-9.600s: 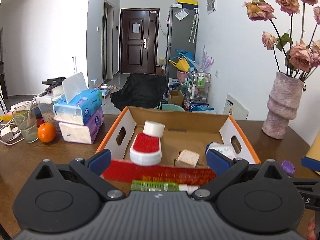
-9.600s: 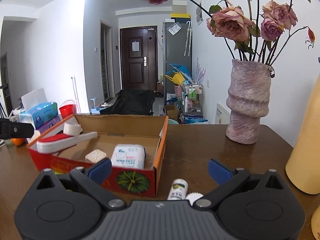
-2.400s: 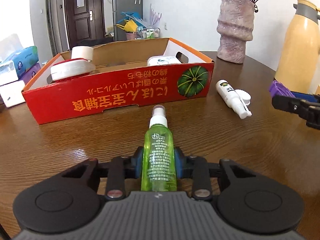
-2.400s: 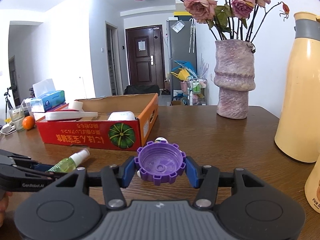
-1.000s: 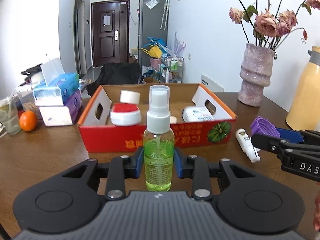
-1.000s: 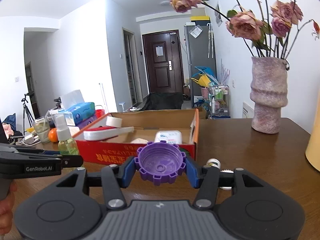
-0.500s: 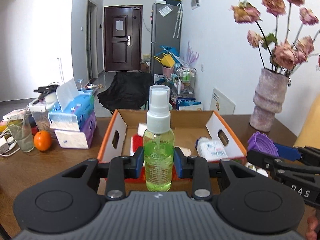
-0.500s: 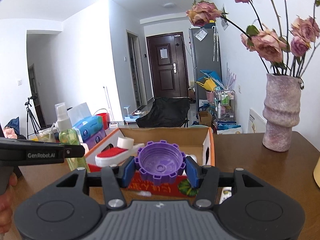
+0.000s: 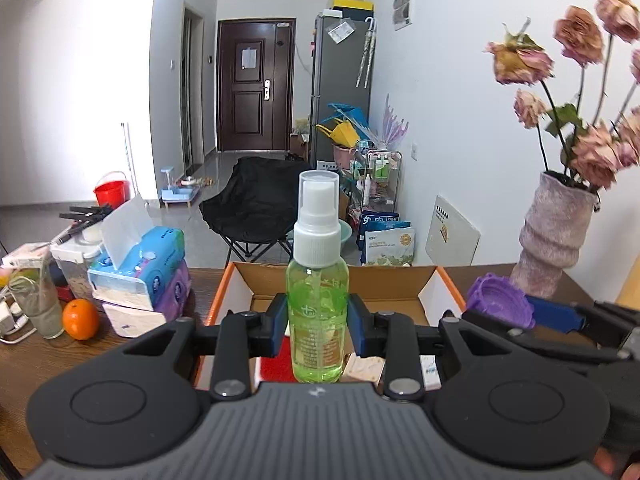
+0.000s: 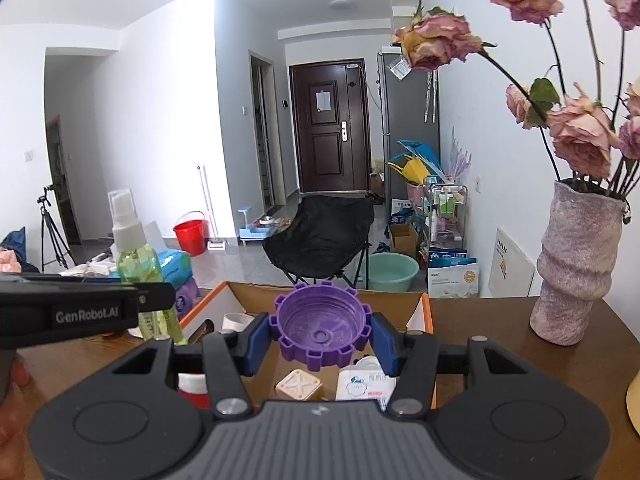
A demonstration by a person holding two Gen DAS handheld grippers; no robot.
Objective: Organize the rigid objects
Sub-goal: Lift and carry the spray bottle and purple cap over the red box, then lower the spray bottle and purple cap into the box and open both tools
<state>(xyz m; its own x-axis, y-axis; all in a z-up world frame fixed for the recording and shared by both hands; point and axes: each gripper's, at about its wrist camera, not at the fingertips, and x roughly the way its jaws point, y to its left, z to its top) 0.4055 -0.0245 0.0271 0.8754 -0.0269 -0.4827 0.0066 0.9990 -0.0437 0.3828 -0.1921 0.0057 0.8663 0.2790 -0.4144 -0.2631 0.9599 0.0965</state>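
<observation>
My left gripper [image 9: 318, 330] is shut on a green spray bottle [image 9: 317, 300] with a white pump top, held upright above the near part of the cardboard box [image 9: 400, 276]. My right gripper [image 10: 320, 338] is shut on a purple notched cap [image 10: 320, 326], hollow side facing the camera, also over the box [image 10: 426, 312]. Each view shows the other gripper: the purple cap [image 9: 500, 300] to the right, the green bottle [image 10: 138, 264] to the left. Inside the box lie a beige cube [image 10: 298, 386] and a white tub [image 10: 358, 384].
A pink vase [image 10: 580, 272] of dried roses stands on the wooden table to the right of the box. To the left are stacked tissue packs [image 9: 140, 264], an orange [image 9: 80, 319] and a glass [image 9: 36, 300]. A black folding chair [image 10: 320, 236] sits beyond the table.
Both grippers have risen and moved forward, from in front of the box's red side to above its opening, each still holding its object.
</observation>
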